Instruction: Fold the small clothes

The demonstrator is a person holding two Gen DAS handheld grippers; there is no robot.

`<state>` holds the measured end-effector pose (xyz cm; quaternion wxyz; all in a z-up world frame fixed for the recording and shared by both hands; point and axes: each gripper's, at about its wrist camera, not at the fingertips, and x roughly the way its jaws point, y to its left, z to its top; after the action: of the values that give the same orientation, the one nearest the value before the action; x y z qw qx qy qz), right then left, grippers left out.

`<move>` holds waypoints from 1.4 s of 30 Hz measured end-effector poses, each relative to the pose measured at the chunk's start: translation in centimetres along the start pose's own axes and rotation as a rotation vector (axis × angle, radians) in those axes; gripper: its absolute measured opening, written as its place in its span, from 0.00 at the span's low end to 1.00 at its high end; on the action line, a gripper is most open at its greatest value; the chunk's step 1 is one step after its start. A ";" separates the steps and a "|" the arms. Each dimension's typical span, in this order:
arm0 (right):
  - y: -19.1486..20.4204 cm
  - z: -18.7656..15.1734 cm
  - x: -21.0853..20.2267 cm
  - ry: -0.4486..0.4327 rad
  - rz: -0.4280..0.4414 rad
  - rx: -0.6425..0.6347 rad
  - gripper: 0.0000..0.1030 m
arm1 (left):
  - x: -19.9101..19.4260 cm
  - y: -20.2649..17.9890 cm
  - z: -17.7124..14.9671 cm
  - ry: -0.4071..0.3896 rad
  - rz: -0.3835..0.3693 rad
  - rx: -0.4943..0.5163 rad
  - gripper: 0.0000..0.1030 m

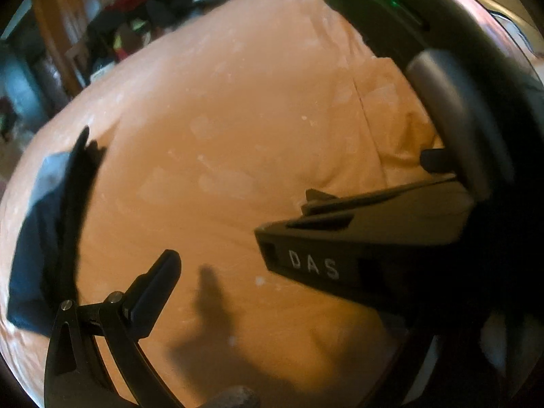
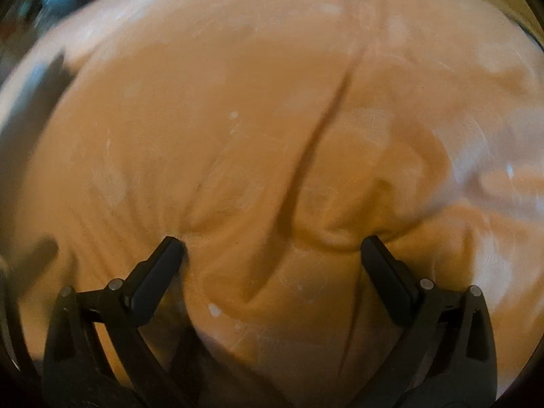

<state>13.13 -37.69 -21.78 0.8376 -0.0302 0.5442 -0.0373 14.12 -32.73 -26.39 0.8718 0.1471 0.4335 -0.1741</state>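
In the left wrist view a dark blue garment (image 1: pixel 30 238) lies flat at the left edge of the orange bed cover (image 1: pixel 221 119). My left gripper (image 1: pixel 272 251) hovers over the cover to the garment's right. Only its left finger (image 1: pixel 159 285) shows, set wide; the right gripper's black body (image 1: pixel 374 238), marked DAS, hides the other one. In the right wrist view my right gripper (image 2: pixel 272 244) is open, and both fingertips press into the orange cover (image 2: pixel 238 119). Wrinkled fabric bulges between them, and a long crease (image 2: pixel 319 129) runs away from the fingers.
A pile of dark and red clothes (image 1: pixel 142 10) sits beyond the bed's far left edge, next to wooden furniture (image 1: pixel 57 34). A paler orange patch of bedding (image 1: pixel 384 108) with a seam lies at the right. A grey blur (image 2: pixel 30 102) shows at the left rim.
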 end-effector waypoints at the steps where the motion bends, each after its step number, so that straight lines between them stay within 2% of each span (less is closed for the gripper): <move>1: 0.2 -0.1 0.1 -0.022 -0.022 -0.028 1.00 | 0.8 0.2 -0.1 0.004 -0.019 -0.010 1.00; 3: 0.3 -0.7 0.0 -0.061 -0.047 -0.015 1.00 | 2.0 1.4 -0.2 0.008 -0.097 -0.053 1.00; 9: -1.8 -1.8 -0.8 -0.091 -0.001 0.017 1.00 | 1.8 2.0 -0.1 0.026 -0.072 -0.048 1.00; 14: -2.7 -2.2 -1.1 -0.097 -0.003 0.012 1.00 | 1.9 3.4 -0.3 0.041 -0.172 -0.130 1.00; 24: -1.4 -1.7 -1.0 -0.096 -0.015 0.008 1.00 | 1.3 4.1 -0.5 0.039 -0.166 -0.123 1.00; 30: -0.9 -1.2 -0.4 -0.098 -0.018 0.009 1.00 | 1.4 2.2 -0.9 0.038 -0.160 -0.122 1.00; 42: -0.8 -1.2 -0.3 -0.096 -0.027 0.012 1.00 | 1.6 1.6 -0.9 0.038 -0.157 -0.124 1.00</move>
<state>11.85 -38.48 -21.96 0.8623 -0.0341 0.5028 -0.0502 15.04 -31.18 -28.02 0.8546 0.0616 0.4701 -0.2118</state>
